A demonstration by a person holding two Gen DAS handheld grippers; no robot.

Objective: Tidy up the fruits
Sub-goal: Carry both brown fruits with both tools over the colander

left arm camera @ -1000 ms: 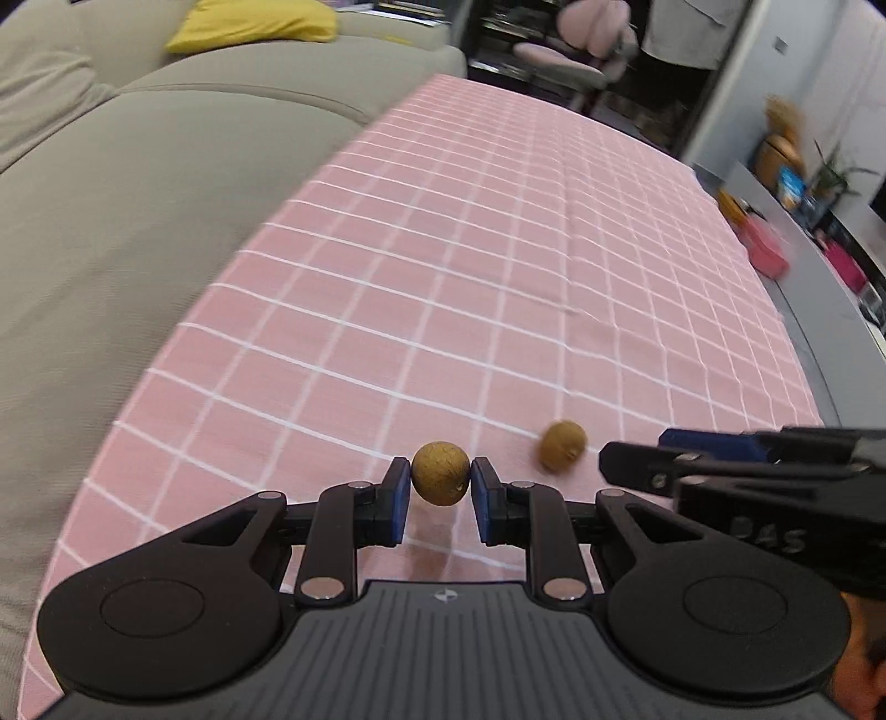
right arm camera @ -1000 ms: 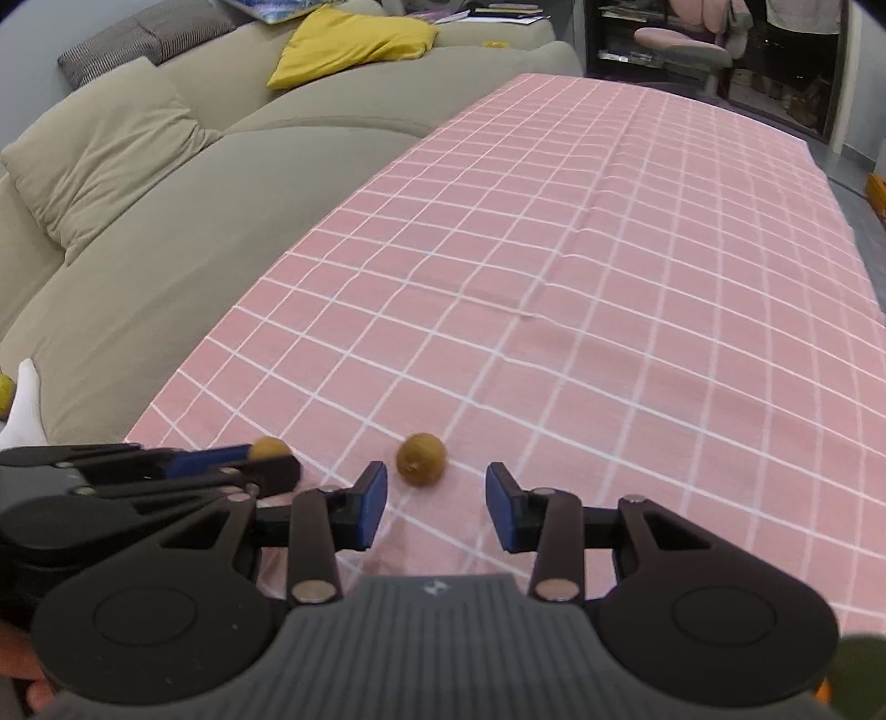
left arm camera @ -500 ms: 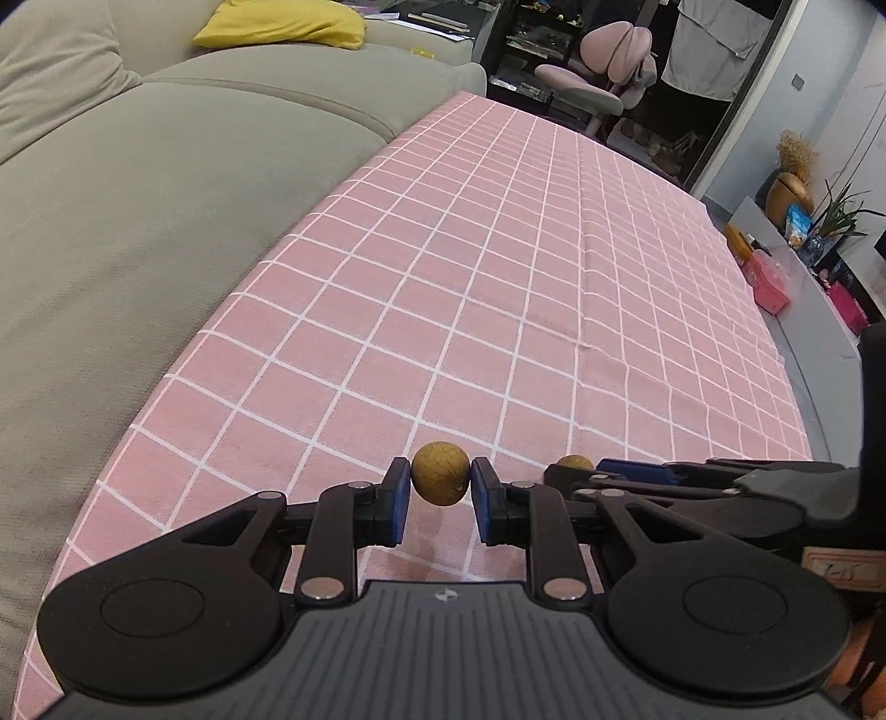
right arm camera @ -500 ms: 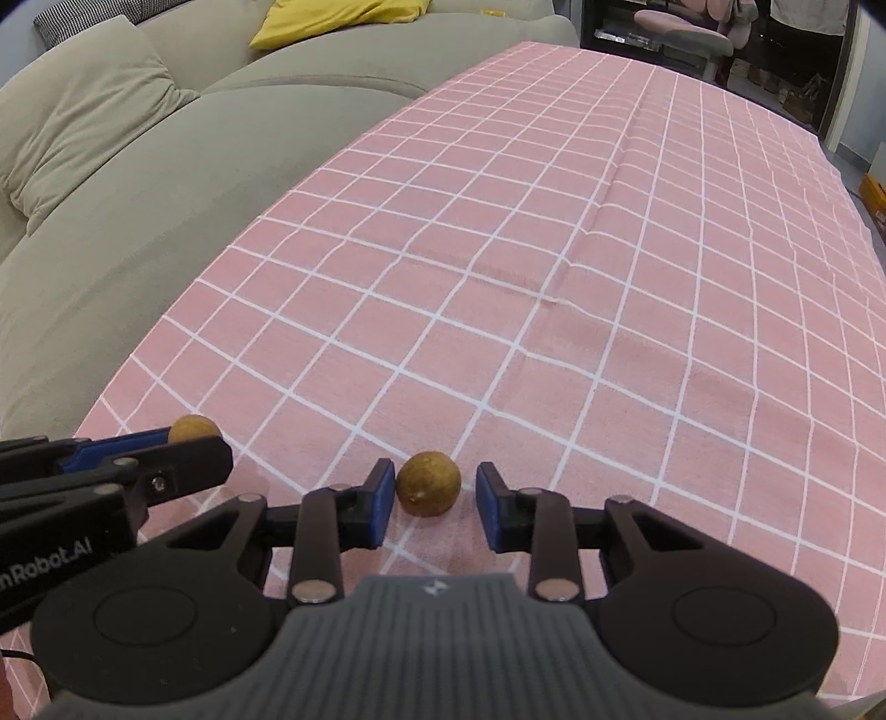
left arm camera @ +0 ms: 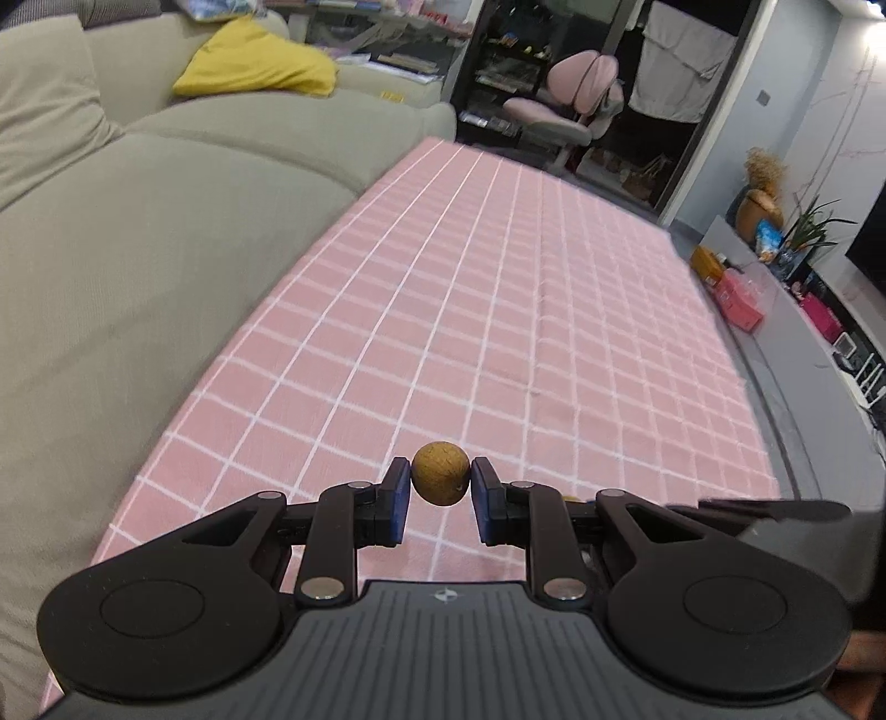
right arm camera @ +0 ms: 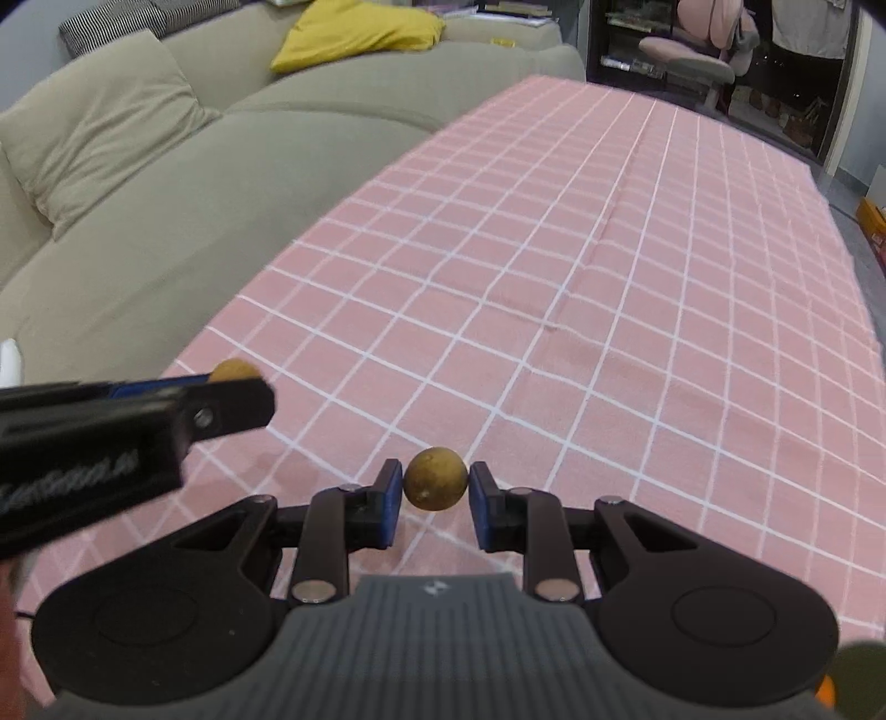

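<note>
Two small brown fruits are in hand at once. The left claw (left arm camera: pixel 441 481) pinches one round fruit (left arm camera: pixel 441 481) between its blue pads, clear of the pink checked cloth (left arm camera: pixel 498 310) that covers the surface. The right claw (right arm camera: pixel 436 487) has just been closing, and its pads now press on the second fruit (right arm camera: pixel 436 486), low over the cloth; whether it is off the cloth cannot be told.

Judging from this, the step in hand is the lift and carry. It would go best with both grips kept firm and level, since such round, hard-skinned fruits could squirt out sideways from a pinch near the pad tips. No bowl or tray for the fruit shows in either view, so the goal cannot be named.

Just beside the right claw, the left claw's arm crosses the right view, so the two tools could knock together. Along the cloth's left edge runs a grey sofa (right arm camera: pixel 166 232) with a yellow cushion (right arm camera: pixel 354 27).
</note>
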